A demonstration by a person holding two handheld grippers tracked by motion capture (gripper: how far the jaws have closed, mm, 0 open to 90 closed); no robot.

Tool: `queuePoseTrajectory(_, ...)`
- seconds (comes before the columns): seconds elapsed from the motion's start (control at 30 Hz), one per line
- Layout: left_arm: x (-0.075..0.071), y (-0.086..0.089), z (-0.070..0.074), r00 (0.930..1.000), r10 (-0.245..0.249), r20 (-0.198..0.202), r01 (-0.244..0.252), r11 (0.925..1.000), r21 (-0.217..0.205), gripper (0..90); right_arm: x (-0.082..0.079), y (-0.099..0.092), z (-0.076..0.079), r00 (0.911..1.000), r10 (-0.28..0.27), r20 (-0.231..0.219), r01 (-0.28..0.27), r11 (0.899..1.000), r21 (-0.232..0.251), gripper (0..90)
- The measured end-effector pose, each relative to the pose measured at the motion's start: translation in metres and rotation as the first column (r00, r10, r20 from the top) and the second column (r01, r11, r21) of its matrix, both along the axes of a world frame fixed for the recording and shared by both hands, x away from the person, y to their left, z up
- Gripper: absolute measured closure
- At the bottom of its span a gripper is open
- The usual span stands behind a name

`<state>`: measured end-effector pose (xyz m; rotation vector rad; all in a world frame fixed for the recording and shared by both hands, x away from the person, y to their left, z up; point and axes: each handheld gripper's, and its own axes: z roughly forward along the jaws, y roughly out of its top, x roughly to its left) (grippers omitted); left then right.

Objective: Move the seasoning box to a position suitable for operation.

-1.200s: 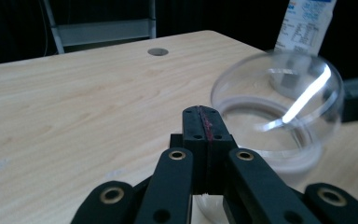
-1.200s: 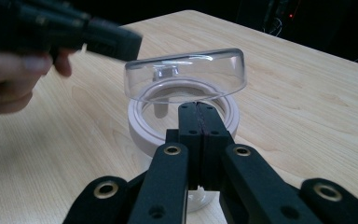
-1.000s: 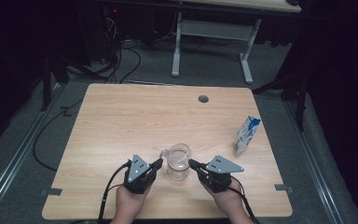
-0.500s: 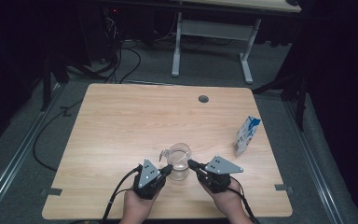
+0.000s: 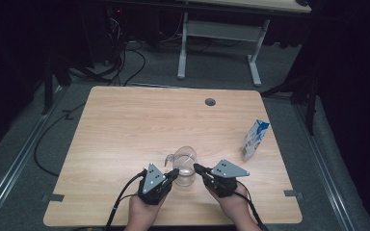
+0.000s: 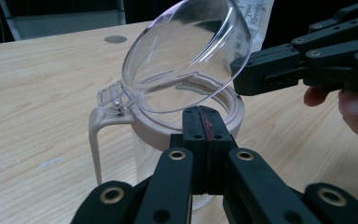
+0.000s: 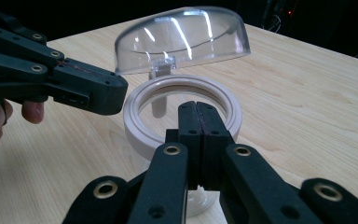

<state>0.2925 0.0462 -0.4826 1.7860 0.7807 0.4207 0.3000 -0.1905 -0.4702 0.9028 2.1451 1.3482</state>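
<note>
A clear plastic jug (image 5: 185,174) with a white rim (image 7: 139,122) and a side handle (image 6: 95,143) stands near the table's front edge. Its clear domed lid (image 6: 186,51) is tipped up on its hinge, so the mouth is uncovered. My left gripper (image 5: 174,174) is shut and empty, its tips right against the jug's left side. My right gripper (image 5: 196,168) is also shut and empty, with its tips at the jug's right side by the rim. In the left gripper view its own shut tips (image 6: 204,113) sit at the near rim. Whether either gripper touches the jug I cannot tell.
A blue and white carton (image 5: 255,139) stands near the table's right edge. A round cable hole (image 5: 210,102) sits at the far middle of the wooden table (image 5: 125,125). Another desk's legs (image 5: 183,48) and cables lie on the floor beyond.
My left gripper has shifted slightly right, closer to the jug. The right gripper and the jug have stayed where they were.
</note>
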Motion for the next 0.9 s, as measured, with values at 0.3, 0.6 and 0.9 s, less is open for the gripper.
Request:
queuePoseTrajectory(0.3, 0.002, 0.003, 0.002, 0.9998, 0.021, 0.006, -0.021, 0.9995, -0.023, 90.0, 0.001, 0.000, -0.003, 1.0000, 0.004, 0.007, -0.004, 1.000, 0.001, 90.0)
queuePoseTrajectory(0.6, 0.003, 0.006, 0.005, 0.9993, 0.034, 0.015, -0.033, 0.9982, -0.049, 90.0, 0.001, 0.000, -0.004, 0.9999, 0.005, 0.011, -0.005, 1.000, 0.004, 90.0)
queuePoseTrajectory(0.9, 0.006, 0.013, 0.007, 0.9977, 0.064, 0.021, -0.063, 0.9960, -0.063, 90.0, 0.001, 0.000, -0.004, 0.9998, 0.006, 0.017, -0.006, 1.000, 0.007, 90.0)
